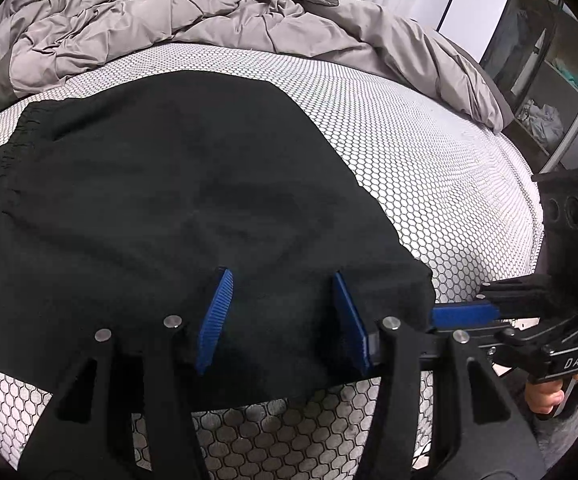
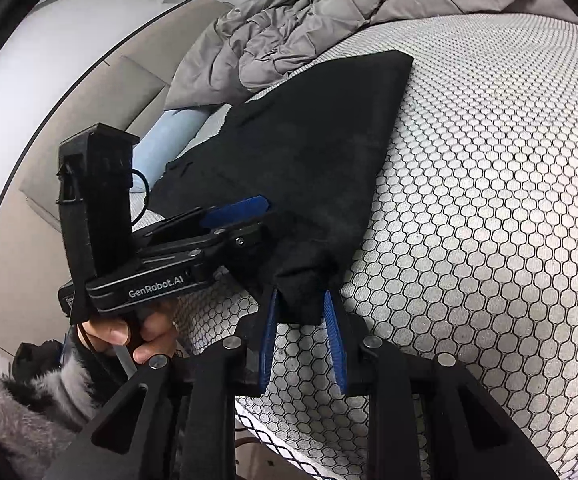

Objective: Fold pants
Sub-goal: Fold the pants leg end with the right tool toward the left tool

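Observation:
Black pants (image 1: 169,200) lie spread flat on the honeycomb-patterned mattress (image 1: 429,160), elastic waistband at the left. My left gripper (image 1: 281,274) hovers over their near edge, blue pads wide apart and nothing pinched between them. My right gripper (image 1: 441,312) reaches in from the right at the pants' near right corner. In the right wrist view, that gripper (image 2: 301,294) is shut on a bunched corner of the pants (image 2: 309,160), lifted a little off the mattress (image 2: 489,200). The left gripper (image 2: 263,220) shows there to the left, resting over the cloth.
A crumpled grey duvet (image 1: 149,20) is heaped at the far side of the bed (image 2: 309,12). A shelf unit (image 1: 541,80) stands beyond the right edge. A light blue roll (image 2: 169,140) lies by the pants. A hand (image 2: 129,332) holds the left gripper's handle.

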